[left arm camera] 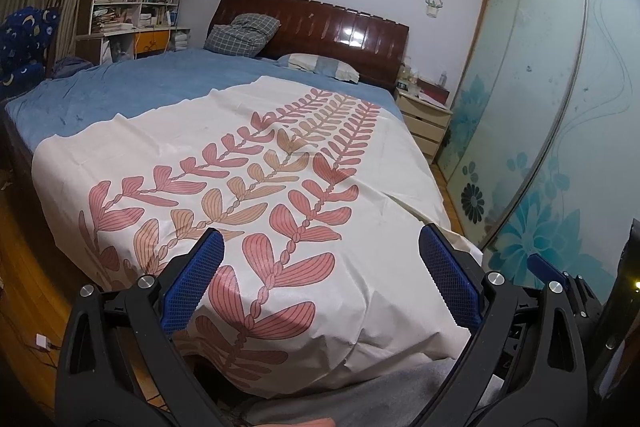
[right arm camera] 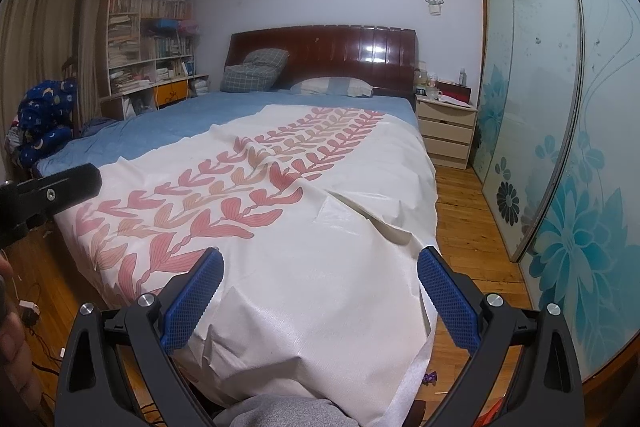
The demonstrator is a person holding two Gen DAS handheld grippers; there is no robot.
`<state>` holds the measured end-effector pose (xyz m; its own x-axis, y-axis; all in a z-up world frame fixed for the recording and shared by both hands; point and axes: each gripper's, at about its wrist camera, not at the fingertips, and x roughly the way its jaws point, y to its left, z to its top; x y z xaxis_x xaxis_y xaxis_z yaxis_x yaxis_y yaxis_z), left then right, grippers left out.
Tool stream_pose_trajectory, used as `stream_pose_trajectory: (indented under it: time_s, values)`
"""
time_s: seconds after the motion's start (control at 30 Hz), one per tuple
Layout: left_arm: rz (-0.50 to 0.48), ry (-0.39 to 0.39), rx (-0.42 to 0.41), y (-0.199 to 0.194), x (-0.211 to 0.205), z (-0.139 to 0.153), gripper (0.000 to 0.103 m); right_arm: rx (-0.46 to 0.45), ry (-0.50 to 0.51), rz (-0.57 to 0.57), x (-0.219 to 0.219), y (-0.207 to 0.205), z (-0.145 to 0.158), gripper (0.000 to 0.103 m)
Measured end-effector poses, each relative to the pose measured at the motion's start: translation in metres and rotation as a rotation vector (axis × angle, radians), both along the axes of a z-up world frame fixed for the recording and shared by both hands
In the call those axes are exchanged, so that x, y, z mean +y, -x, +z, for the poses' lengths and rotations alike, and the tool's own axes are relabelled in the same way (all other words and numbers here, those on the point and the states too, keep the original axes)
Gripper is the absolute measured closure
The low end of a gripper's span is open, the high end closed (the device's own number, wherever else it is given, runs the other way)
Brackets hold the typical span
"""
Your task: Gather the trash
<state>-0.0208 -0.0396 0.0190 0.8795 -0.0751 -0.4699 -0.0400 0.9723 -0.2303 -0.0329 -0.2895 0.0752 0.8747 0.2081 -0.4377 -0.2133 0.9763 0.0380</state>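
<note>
2 grippers are mine, and both hang over the foot of the bed. My left gripper [left arm camera: 320,279] and my right gripper [right arm camera: 320,295] each have their blue fingers wide apart, holding nothing. A small purple scrap [right arm camera: 151,378] lies on the wooden floor [right arm camera: 472,223] beside the leaf-print sheet [right arm camera: 304,227].

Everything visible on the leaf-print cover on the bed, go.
The leaf-print cover is cream fabric with rows of pink and tan leaf sprigs running lengthwise. It lies spread over the foot and middle of the bed, on the blue sheet, creased, one fold turned up near its right edge. Its end drapes over the foot of the bed. Neither gripper touches it.
</note>
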Motion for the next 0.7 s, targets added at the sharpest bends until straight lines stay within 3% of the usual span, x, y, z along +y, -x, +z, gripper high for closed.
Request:
stream_pose_trajectory:
  time_s: [0.7]
  values:
    - [-0.008, 0.007, -0.025, 0.0059, 0.0004, 0.0043, 0.006, 0.001, 0.003, -0.002, 0.0031, -0.0008, -0.0014, 0.007]
